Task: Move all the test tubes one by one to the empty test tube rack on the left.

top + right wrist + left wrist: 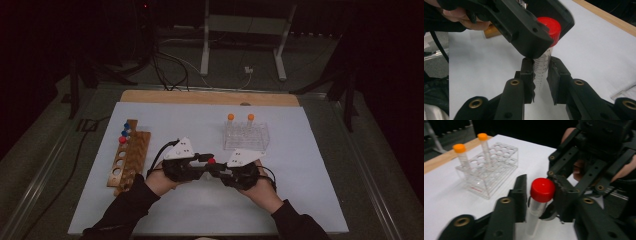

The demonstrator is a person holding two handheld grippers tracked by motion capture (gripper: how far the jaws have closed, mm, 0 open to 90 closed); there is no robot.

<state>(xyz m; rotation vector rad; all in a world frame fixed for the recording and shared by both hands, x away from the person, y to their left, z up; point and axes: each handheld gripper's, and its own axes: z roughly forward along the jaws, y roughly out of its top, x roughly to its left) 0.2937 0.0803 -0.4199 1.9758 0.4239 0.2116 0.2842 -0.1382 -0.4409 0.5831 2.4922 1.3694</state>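
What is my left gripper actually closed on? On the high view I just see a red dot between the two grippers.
Observer: The left gripper has the red cap of a clear tube between its jaws, which look closed on it.
Operator: And the right gripper?
Observer: The right gripper clamps the tube's body below the cap, over its printed scale.
Operator: Is the cap on?
Observer: Yes, it sits fully on the tube, with no gap showing.
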